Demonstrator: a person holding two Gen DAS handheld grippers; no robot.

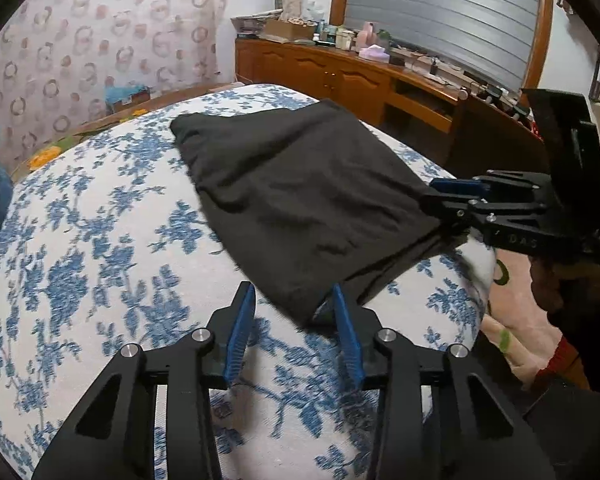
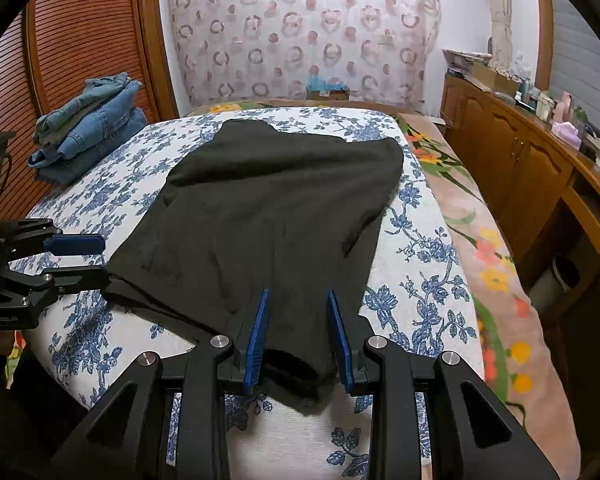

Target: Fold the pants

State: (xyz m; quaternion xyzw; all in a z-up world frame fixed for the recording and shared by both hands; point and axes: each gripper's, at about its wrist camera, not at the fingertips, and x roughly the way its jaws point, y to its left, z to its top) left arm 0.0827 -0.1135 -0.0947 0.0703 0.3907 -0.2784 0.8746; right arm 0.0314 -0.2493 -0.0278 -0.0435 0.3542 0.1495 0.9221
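Black fabric: one pair of pants point(image 1: 300, 200), centre frame on the floral bed point(image 1: 100, 260). Left gripper point(image 1: 294, 312), jaws spread at the near hem. Right gripper point(image 1: 440, 200), its jaws seem to pinch the right corner.

Right view: pants point(image 2: 268, 220) centre; right gripper point(image 2: 298, 332) jaws spread astride hem; left gripper point(image 2: 96, 260) jaws spread; one jeans stack point(image 2: 92, 128) upper left; bare bed point(image 2: 420, 280) at right.

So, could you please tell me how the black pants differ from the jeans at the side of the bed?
The black pants lie spread out as one garment in the middle of the floral bed cover; the jeans sit folded in a stack at its far left edge. The black pants are plain and dark, the jeans faded blue denim. Both rest on the bed.
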